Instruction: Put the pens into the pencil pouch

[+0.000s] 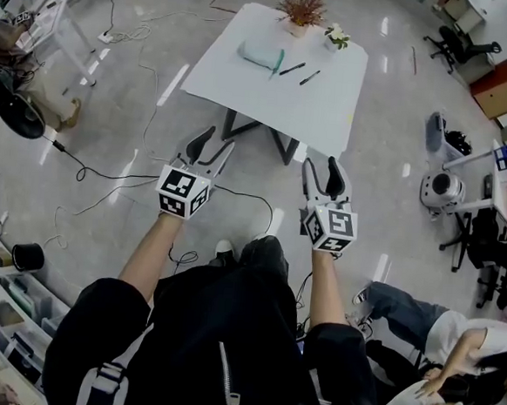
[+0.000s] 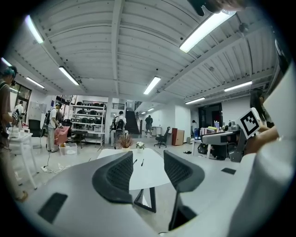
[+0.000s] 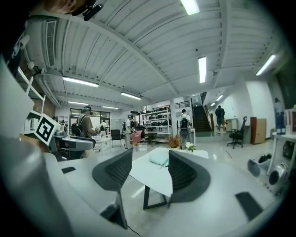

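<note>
A pale green pencil pouch [image 1: 261, 55] lies on the white table [image 1: 331, 107], with a green pen [image 1: 277, 64] at its right edge. Two dark pens [image 1: 292, 68] [image 1: 310, 77] lie beside it. My left gripper [image 1: 212, 146] and right gripper [image 1: 323, 170] hang in the air well short of the table, above the floor, both open and empty. The left gripper view looks between open jaws [image 2: 148, 171] at the table [image 2: 150, 178] and the two dark pens [image 2: 134, 161]. In the right gripper view, the pouch [image 3: 159, 159] shows between the right gripper's [image 3: 150, 173] spread jaws.
A dried plant in a pot [image 1: 301, 9] and a small flower pot [image 1: 337, 38] stand at the table's far edge. Cables [image 1: 107, 177] trail over the floor on the left. A seated person [image 1: 418, 328] is at the lower right, with desks and an office chair [image 1: 458, 43] beyond.
</note>
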A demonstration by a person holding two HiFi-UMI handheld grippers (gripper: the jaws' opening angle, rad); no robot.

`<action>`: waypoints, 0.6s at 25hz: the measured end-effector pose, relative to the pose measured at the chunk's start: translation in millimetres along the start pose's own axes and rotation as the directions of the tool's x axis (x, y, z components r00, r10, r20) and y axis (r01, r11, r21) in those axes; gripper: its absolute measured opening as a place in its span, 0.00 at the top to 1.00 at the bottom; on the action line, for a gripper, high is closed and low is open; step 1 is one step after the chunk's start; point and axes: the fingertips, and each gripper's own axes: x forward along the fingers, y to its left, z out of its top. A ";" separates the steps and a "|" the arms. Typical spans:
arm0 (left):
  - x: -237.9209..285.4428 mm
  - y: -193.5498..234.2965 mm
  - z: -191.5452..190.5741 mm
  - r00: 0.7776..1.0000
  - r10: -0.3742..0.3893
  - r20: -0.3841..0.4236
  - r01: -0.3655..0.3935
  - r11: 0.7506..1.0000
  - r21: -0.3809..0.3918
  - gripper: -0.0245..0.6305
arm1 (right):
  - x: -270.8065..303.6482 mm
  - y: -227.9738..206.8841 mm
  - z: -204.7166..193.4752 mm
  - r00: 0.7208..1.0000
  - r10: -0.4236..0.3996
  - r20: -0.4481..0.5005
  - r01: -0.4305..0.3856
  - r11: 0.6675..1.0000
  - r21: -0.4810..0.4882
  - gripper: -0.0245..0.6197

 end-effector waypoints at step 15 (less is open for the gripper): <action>41.8 17.0 3.8 1.000 -0.020 -0.010 0.020 1.000 0.012 0.64 | 38.4 -21.0 5.5 1.000 -0.006 0.000 0.006 1.000 -0.009 0.57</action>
